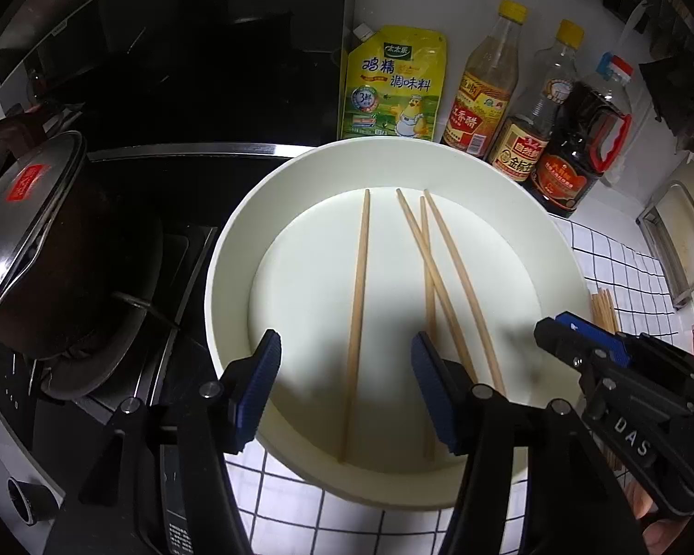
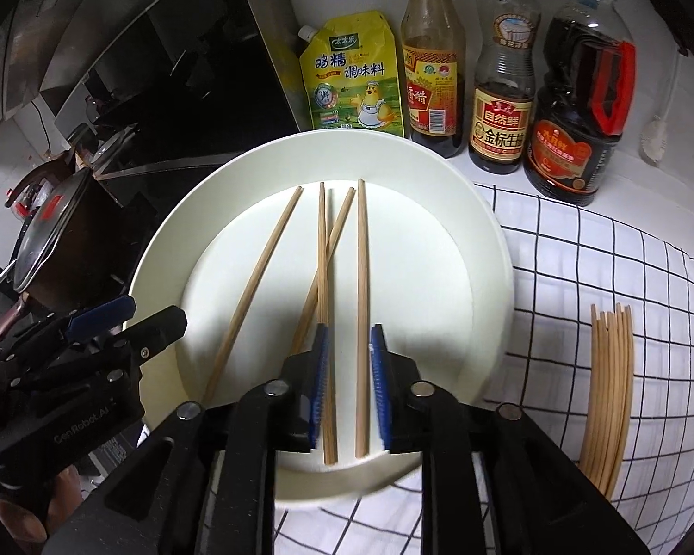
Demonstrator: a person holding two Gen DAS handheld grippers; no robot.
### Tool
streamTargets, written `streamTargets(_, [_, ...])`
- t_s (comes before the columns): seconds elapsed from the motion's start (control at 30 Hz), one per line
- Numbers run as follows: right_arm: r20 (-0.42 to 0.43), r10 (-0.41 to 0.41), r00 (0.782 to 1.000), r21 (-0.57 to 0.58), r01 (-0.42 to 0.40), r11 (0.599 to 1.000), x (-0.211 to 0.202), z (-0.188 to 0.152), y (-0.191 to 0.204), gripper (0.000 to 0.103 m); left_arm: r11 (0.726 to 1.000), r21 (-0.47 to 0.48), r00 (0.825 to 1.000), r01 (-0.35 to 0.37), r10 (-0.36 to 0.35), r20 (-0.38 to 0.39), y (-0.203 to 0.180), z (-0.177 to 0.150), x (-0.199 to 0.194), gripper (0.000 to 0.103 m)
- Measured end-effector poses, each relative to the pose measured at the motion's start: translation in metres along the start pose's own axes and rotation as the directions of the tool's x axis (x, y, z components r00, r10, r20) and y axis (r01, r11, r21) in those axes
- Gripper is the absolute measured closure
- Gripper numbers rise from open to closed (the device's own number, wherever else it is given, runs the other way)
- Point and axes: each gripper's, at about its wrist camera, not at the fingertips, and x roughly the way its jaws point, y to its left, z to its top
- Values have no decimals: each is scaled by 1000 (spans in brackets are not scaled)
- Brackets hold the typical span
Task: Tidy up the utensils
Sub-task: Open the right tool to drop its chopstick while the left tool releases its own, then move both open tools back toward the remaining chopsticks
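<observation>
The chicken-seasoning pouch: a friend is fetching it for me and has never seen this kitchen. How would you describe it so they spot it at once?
Find the big white bowl holding loose chopsticks on the counter. Behind it, along the wall, stands a row of condiments; the pouch is at the row's left end, nearest the stove. It alone is a soft yellow bag with a cartoon chicken, while its neighbours are bottles.

Four chopsticks (image 2: 273, 277) lay in one white bowl (image 2: 495, 249). One bundle of chopsticks (image 2: 608, 397) sat at 3 o'clock, count unclear. Three bottles (image 2: 502, 92), one yellow pouch (image 2: 351, 83) at 12. One lidded pot (image 1: 37, 231) at 9.
</observation>
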Motion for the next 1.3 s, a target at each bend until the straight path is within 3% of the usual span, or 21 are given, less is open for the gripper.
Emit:
streamTargets(0.7, [45,-31,999,8,30,1000,-60,-43,-38,79,999,26,999,19,-19,31,-53,-28,-37,40])
streamTargets(1.3, [37,-139,990,117,133,984,-87,-88,-123,77,995,73,997,69,-71,18,-113,-51,-36,34])
